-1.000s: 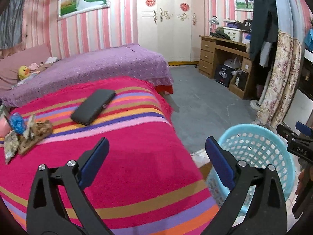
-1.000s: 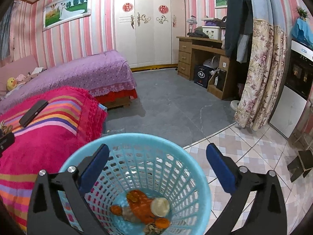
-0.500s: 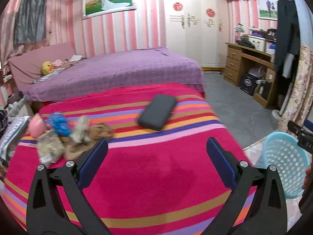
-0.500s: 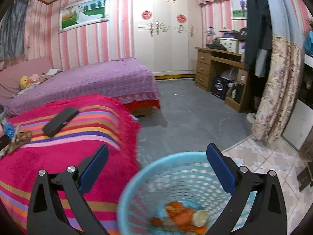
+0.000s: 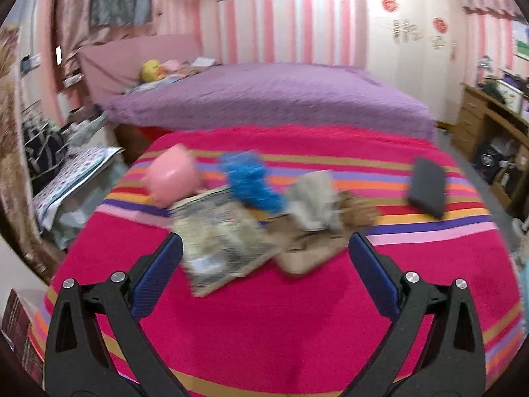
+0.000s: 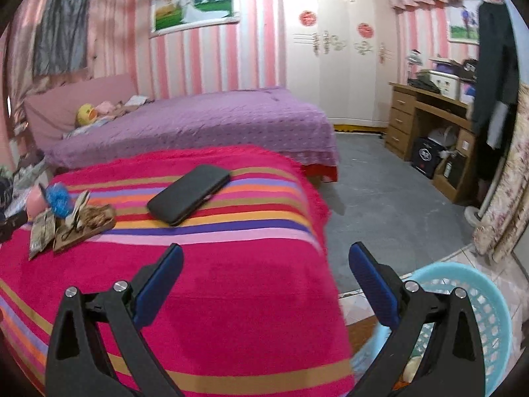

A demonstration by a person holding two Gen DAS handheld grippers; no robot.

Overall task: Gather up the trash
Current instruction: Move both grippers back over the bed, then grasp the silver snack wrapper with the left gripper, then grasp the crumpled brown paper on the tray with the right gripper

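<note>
Trash lies heaped on the striped red blanket toward its far left side, seen blurred from our left wrist camera: from left to right a pink rounded piece, a crinkled printed wrapper, a blue fuzzy clump, a pale crumpled wad and a brown flat piece, all touching or overlapping. Our left gripper hangs over the near edge of that heap with its jaws spread wide and nothing between them; the wrapper sits just beside the left finger. Well to the right of the heap a dark flat case rests alone near the blanket's right edge, with bare blanket between the two. From our right wrist camera, the same heap shows small at the blanket's left edge, the case lies mid-blanket, and a broad bare stretch of blanket opens in front of our right gripper, whose jaws also stand wide apart and empty. Right of the blanket's fringed edge the grey floor is open toward the desk. A light blue mesh basket stands on the floor just beside the bed's corner, partly behind the right finger.
</note>
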